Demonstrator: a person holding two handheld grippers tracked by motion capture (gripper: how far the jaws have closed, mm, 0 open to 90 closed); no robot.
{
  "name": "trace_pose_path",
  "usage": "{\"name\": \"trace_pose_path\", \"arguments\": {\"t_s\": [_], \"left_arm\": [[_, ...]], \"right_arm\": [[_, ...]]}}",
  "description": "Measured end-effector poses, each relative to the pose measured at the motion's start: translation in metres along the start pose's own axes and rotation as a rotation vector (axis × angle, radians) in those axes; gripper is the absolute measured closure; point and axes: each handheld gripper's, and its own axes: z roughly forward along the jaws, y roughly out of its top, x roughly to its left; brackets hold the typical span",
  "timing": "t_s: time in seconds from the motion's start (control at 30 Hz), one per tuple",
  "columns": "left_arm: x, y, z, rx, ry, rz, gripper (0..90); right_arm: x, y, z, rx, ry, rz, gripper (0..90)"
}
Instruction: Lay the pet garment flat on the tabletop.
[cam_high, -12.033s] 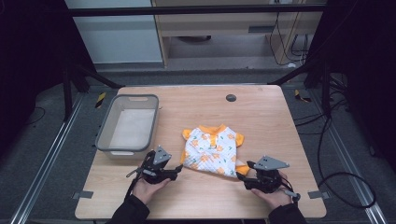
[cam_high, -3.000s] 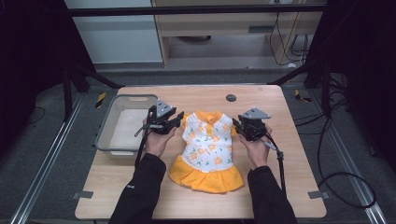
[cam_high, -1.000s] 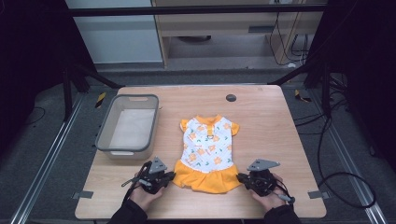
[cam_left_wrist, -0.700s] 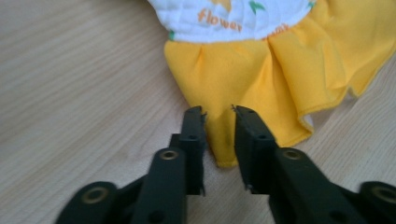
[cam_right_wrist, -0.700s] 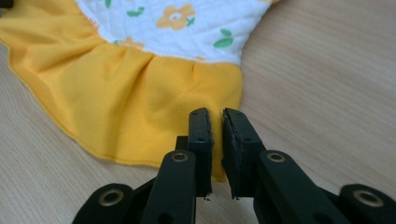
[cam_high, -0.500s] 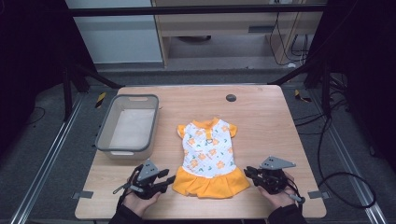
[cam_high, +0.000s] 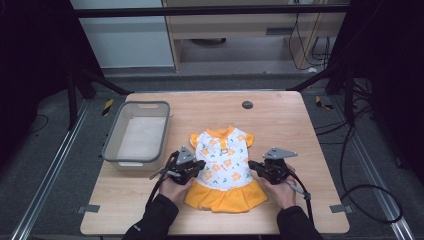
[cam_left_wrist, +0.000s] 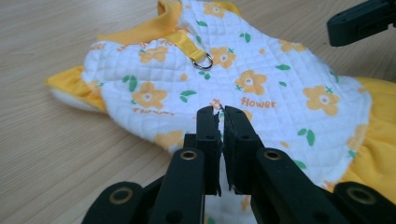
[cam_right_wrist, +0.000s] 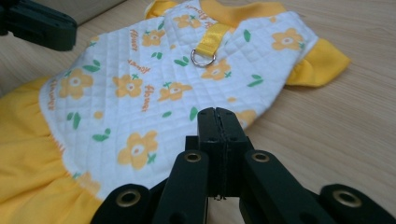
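A: Left gripper (cam_high: 199, 165) at the dress's left side, jaws nearly together with a sliver of gap, over the fabric; can't tell if it's pinched. Right gripper (cam_high: 252, 165) jaws pressed together, nothing visibly between them

B: Counts?

A: One dress (cam_high: 224, 167) near the worktop's front edge, one grey bin (cam_high: 137, 135) by the left edge, two grippers

B: Writing?

A: "flower" on the quilted top, readable in both gripper views; they also show one metal ring (cam_left_wrist: 202, 61)

Probably a lab: wooden table (cam_high: 280, 120) inside a black metal frame (cam_high: 210, 11), cables (cam_high: 350, 165) across grey carpet (cam_high: 45, 165).
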Motion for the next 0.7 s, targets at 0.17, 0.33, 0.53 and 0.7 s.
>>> {"name": "trace_pose_path", "arguments": {"t_s": [0.17,0.33,0.53,0.7], "left_arm": [[0.005,-0.008,0.014,0.090,0.029,0.003,82.9],[0.013,-0.019,0.016,0.117,0.033,-0.015,82.0],[0.014,-0.019,0.019,0.103,0.041,0.011,82.7],[0.016,-0.018,0.019,0.101,0.055,-0.007,79.7]], "right_arm": [[0.006,0.001,0.025,0.051,0.004,-0.030,90.0],[0.007,-0.007,0.030,0.125,-0.017,-0.037,90.0],[0.009,-0.011,0.025,0.126,-0.029,-0.032,90.0],[0.008,-0.011,0.026,0.115,-0.051,-0.022,89.5]]}}
